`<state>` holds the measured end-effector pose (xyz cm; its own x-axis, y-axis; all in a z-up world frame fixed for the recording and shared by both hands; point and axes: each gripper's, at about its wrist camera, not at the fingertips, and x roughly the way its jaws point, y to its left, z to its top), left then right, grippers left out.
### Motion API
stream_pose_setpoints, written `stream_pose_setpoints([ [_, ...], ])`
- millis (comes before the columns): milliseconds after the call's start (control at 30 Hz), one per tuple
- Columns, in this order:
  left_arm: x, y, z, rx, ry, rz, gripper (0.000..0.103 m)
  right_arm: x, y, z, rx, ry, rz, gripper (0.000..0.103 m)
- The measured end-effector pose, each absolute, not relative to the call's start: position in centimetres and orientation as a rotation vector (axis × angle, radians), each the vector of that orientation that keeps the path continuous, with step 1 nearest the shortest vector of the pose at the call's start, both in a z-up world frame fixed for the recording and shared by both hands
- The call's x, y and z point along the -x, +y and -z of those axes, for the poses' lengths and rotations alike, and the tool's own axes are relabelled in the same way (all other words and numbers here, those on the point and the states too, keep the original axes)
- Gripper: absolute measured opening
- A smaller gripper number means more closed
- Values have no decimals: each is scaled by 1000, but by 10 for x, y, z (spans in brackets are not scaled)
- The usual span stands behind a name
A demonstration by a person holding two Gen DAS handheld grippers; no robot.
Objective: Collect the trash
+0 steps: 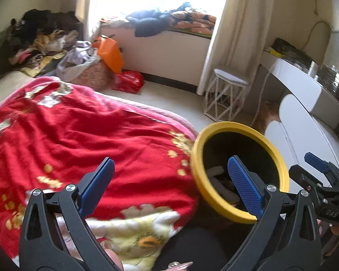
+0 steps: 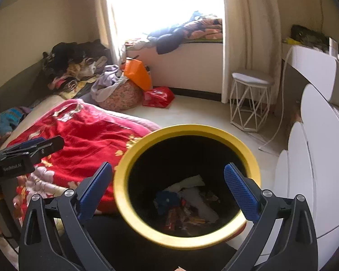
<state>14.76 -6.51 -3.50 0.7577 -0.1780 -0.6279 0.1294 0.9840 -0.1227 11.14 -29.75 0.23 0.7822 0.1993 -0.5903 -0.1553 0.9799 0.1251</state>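
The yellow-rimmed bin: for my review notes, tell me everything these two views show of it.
The round black bin with a thick yellow rim looks like smooth plastic. It stands open, with no lid in view, right beside the red flowered blanket; whether they touch is unclear. Inside lie white crumpled paper, something blue and mixed coloured wrappers. The right tool hangs open over its mouth, holding nothing; the left tool is open too, one finger in front of the opening.
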Motion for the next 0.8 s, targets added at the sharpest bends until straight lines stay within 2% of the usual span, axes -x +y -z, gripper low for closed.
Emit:
stream_pose_setpoints([
  [200, -116, -35, 27, 77, 611, 90, 92, -94, -273, -14, -65, 544, -205, 96],
  [400, -85, -15, 25, 89, 540, 33, 92, -62, -253, -21, -33, 365, -197, 96],
  [800, -40, 1, 23, 45, 420, 10, 92, -31, -236, -19, -11, 220, -174, 96],
])
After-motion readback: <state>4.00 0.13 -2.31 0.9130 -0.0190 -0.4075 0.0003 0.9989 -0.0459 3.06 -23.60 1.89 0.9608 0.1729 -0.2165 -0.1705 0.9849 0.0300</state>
